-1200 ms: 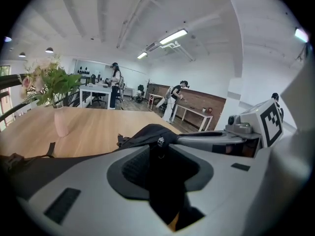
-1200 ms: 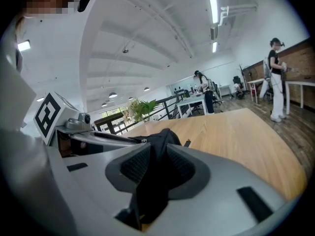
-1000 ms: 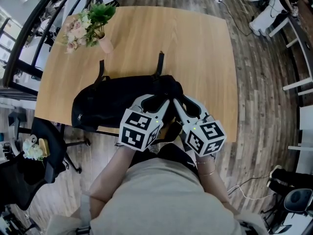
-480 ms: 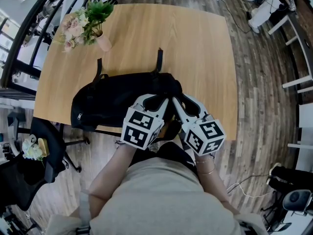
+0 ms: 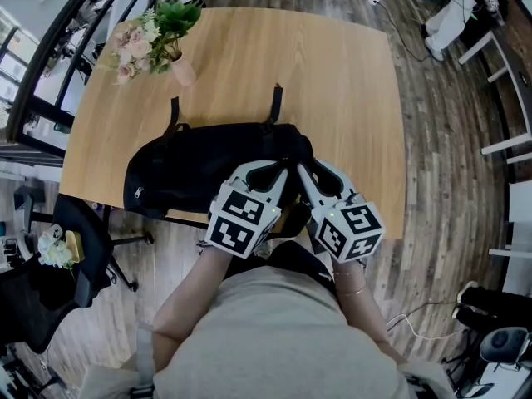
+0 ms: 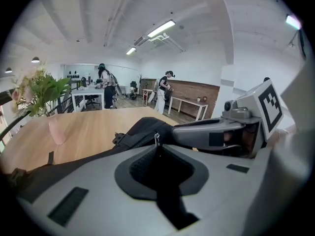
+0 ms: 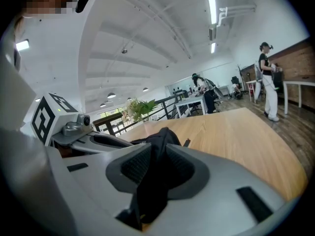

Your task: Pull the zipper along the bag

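1. Light wooden table (image 5: 332, 98) with rounded corners, dark plank floor (image 5: 449, 140) around it. One table.
2. One black fabric bag (image 5: 199, 160) lies flat along the table's near edge, long side left to right. Two black straps (image 5: 174, 115) (image 5: 273, 104) stick out from its far side onto bare wood.
3. One pink vase (image 5: 183, 71) with pink flowers and green leaves (image 5: 150, 36) sits at the far left corner, well apart from the bag.
4. Two grippers, both at the bag's right end, side by side, tips near each other.
5. Left gripper (image 6: 157, 146): jaws closing, one small metal zipper pull (image 6: 156, 139) stands upright between the pad tips, black bag fabric behind it.
6. Right gripper (image 7: 157, 151): pads clamped on a bunched fold of the bag's fabric, and the fold pokes up past the tips.
7. One marker cube on each gripper, two in all.
8. One black office chair (image 5: 71, 248) on the floor left of the table.
9. Two people (image 6: 105, 85) (image 6: 164, 90) stand far back in the room, by other desks.
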Available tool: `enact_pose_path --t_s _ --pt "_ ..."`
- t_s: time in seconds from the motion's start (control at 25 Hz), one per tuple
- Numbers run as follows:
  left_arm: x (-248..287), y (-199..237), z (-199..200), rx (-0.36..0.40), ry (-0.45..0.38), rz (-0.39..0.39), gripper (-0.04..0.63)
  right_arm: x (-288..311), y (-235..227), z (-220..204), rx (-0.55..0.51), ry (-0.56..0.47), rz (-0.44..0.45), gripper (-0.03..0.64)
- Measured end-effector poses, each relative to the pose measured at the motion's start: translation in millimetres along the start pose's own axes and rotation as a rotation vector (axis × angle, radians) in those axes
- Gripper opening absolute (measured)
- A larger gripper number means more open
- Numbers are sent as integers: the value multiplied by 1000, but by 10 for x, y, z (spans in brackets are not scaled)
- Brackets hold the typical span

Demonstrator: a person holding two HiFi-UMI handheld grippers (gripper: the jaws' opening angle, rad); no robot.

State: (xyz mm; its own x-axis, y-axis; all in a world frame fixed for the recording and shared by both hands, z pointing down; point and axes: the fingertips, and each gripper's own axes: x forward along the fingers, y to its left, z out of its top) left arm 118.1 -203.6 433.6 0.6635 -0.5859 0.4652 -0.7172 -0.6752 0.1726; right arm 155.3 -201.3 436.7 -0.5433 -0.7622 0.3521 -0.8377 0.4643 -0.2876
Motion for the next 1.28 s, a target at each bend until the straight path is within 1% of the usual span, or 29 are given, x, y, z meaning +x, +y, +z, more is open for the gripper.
enact_pose_path --t_s 0.12,0.36,0.64,0.88,1.0,1.12,1.28 --pt "-43 -13 34 17 -4 -1 48 -12 3 7 -3 -2 0 103" --pt "-91 -31 41 -50 -8 -32 49 -28 6 9 -9 -5 1 103" --pt "-108 -39 65 -43 6 -29 49 -30 2 3 -3 -10 9 103" --pt "-130 -26 109 -62 19 -42 49 -28 0 21 -3 -9 17 106" --pt "-147 -9 182 -85 -1 -56 48 -20 -17 24 -4 -6 17 105" --pt "-146 -6 269 -111 -21 -86 30 -18 -25 15 -3 -1 20 104" --pt "-114 15 254 -88 -5 -72 28 -15 -27 11 -4 -2 22 104"
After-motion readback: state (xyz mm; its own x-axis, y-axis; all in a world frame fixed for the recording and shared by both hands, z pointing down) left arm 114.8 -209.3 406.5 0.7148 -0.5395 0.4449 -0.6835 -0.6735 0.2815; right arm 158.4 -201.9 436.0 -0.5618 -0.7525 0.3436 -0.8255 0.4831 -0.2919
